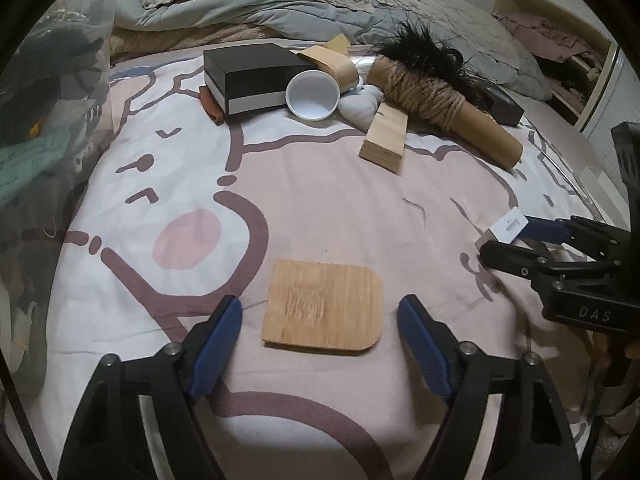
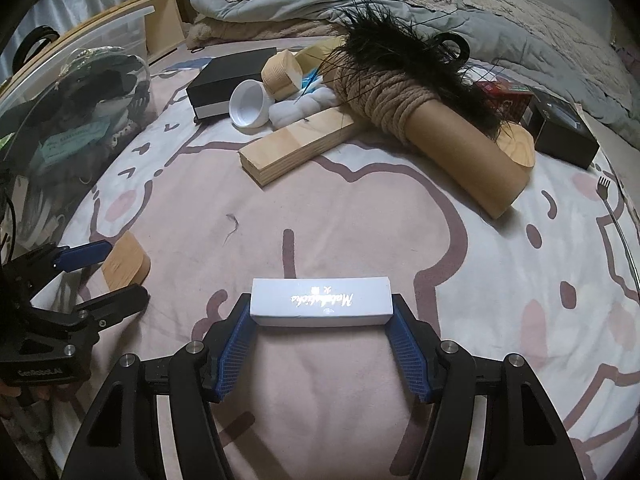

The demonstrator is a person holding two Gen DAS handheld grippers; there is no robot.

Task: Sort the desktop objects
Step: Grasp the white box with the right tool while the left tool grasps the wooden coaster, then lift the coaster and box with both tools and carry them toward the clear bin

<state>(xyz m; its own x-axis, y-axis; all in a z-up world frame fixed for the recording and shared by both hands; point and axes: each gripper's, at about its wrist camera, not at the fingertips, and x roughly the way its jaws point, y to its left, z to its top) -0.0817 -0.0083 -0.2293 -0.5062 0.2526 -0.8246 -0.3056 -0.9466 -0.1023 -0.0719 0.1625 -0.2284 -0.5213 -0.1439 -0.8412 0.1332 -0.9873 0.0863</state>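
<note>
A flat wooden board (image 1: 324, 307) with rounded corners lies on the bed sheet between the open jaws of my left gripper (image 1: 320, 312), untouched; it also shows in the right wrist view (image 2: 125, 263). My right gripper (image 2: 320, 308) is shut on a long white box (image 2: 320, 301) with silver lettering, held by its two ends just above the sheet. The white box (image 1: 509, 229) and right gripper (image 1: 516, 240) show at the right of the left wrist view.
A pile lies at the back: black box (image 1: 252, 78), white cup (image 1: 313, 96), wood block (image 1: 384, 142), rope-wrapped cardboard tube (image 1: 460, 120) with black feathers (image 1: 424, 46), white cloth (image 1: 360, 106). A clear storage bin (image 1: 48, 112) stands at left. A metal fork (image 2: 618, 224) lies at right.
</note>
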